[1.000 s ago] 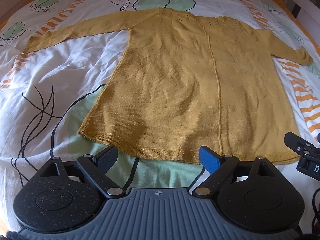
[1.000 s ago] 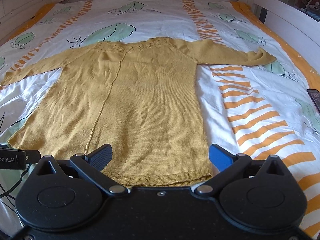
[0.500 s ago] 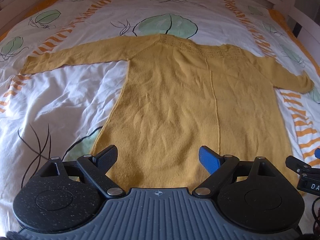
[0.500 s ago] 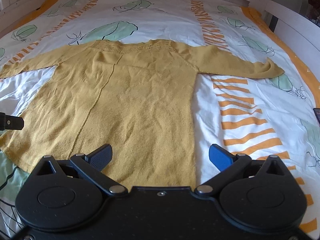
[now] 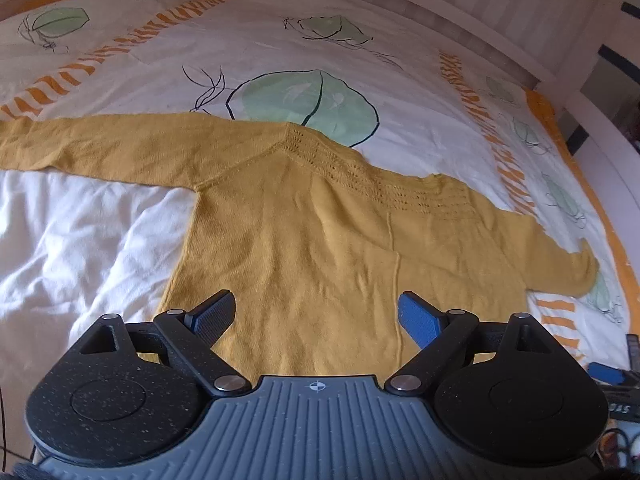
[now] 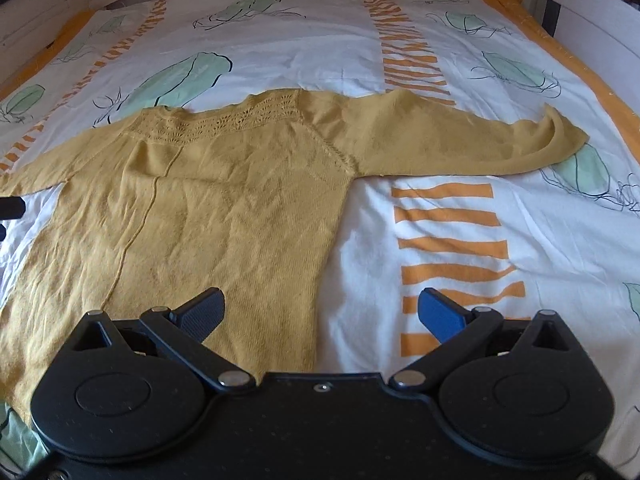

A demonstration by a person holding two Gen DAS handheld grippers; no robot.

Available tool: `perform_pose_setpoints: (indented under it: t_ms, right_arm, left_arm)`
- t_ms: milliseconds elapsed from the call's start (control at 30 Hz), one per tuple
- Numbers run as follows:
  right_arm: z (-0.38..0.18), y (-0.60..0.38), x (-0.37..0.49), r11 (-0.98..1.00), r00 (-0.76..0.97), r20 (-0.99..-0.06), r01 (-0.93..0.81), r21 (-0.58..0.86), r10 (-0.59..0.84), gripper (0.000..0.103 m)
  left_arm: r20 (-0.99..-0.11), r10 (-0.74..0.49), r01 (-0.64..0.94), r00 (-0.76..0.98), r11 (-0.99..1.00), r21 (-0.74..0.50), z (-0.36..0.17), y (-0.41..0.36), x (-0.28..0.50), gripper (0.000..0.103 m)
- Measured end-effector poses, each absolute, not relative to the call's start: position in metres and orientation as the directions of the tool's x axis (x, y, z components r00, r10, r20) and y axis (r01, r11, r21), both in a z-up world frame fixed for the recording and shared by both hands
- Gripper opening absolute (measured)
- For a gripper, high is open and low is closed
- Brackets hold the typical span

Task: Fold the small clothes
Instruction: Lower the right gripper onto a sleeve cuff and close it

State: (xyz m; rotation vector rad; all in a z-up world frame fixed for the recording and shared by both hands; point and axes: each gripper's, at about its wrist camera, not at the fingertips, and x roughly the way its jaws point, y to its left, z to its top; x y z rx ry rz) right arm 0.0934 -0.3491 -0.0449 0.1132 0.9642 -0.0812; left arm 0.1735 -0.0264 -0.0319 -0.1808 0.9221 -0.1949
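Mustard-yellow knit sweater [image 5: 320, 248] lay flat, sleeves spread, on the bed's leaf-and-stripe printed duvet [image 6: 460, 220], white bed frame [image 6: 592, 12] behind. Left tongs [image 5: 316, 312] and right tongs [image 6: 320, 308] hovered released above it, nothing between.

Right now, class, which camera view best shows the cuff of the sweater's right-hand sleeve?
The right wrist view: the sleeve cuff lies large and unblocked on the bedspread. In the left wrist view the same cuff sits small and distorted near the picture's edge.
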Motion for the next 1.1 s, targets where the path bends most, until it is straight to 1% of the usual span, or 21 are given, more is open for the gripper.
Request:
perform_pose_setpoints:
  t_ms: [67, 200, 300, 400, 467, 567, 733, 800, 867, 933, 1000, 1033, 1100]
  right_arm:
    - [-0.047, -0.364, 0.104, 0.988, 0.568, -0.823, 0.129, 0.086, -0.002, 0.102]
    - [-0.046, -0.395, 0.128, 0.982, 0.578, -0.815, 0.169, 0.08, -0.034, 0.102]
    - [-0.045, -0.428, 0.146, 0.971, 0.587, -0.809, 0.211, 0.113, -0.033, 0.102]
    - [-0.043, -0.465, 0.164, 0.953, 0.595, -0.802, 0.267, 0.144, -0.046, 0.102]
    - [-0.039, -0.489, 0.176, 0.943, 0.601, -0.791, 0.316, 0.104, -0.113, 0.102]
    - [-0.034, -0.521, 0.197, 0.929, 0.594, -0.769, 0.369, -0.002, -0.238, 0.102]
    - [-0.029, -0.572, 0.222, 0.864, 0.574, -0.704, 0.489, -0.116, -0.419, 0.102]
    - [-0.031, -0.589, 0.23, 0.842, 0.563, -0.683, 0.52, -0.145, -0.466, 0.098]
    - [-0.034, -0.605, 0.237, 0.819, 0.541, -0.672, 0.546, -0.177, -0.506, 0.08]
    - [-0.037, -0.619, 0.244, 0.791, 0.512, -0.664, 0.577, -0.204, -0.545, 0.076]
    - [-0.042, -0.633, 0.249, 0.775, 0.495, -0.659, 0.593, -0.221, -0.566, 0.069]
    - [-0.045, -0.64, 0.252, 0.765, 0.481, -0.66, 0.601, -0.231, -0.577, 0.068]
    - [-0.051, -0.652, 0.258, 0.746, 0.457, -0.663, 0.622, -0.24, -0.594, 0.068]
  left_arm:
    - [-0.77, -0.224, 0.104, 0.598, 0.974, -0.202, -0.036, -0.033, 0.184, 0.089]
    - [-0.768, -0.208, 0.108, 0.605, 0.978, -0.179, -0.046, -0.044, 0.202, 0.089]
    - [-0.768, -0.18, 0.106, 0.614, 0.984, -0.146, -0.056, -0.053, 0.215, 0.089]
    - [-0.761, -0.137, 0.11, 0.634, 0.99, -0.087, -0.069, -0.063, 0.227, 0.089]
    - [-0.758, -0.117, 0.118, 0.642, 0.992, -0.052, -0.078, -0.069, 0.234, 0.089]
    - [-0.746, -0.103, 0.128, 0.658, 0.991, -0.024, -0.094, -0.076, 0.24, 0.089]
    - [-0.739, -0.113, 0.132, 0.665, 0.991, -0.032, -0.119, -0.078, 0.241, 0.089]
    - [-0.711, -0.114, 0.134, 0.694, 0.991, -0.029, -0.125, -0.078, 0.236, 0.091]
    - [-0.674, -0.119, 0.144, 0.729, 0.989, -0.019, -0.129, -0.078, 0.228, 0.091]
    - [-0.65, -0.123, 0.139, 0.75, 0.99, -0.027, -0.132, -0.077, 0.224, 0.092]
    - [-0.648, -0.121, 0.14, 0.752, 0.99, -0.021, -0.133, -0.078, 0.223, 0.093]
    - [-0.649, -0.121, 0.142, 0.751, 0.99, -0.02, -0.133, -0.078, 0.223, 0.095]
    - [-0.651, -0.121, 0.143, 0.749, 0.99, -0.02, -0.135, -0.08, 0.225, 0.097]
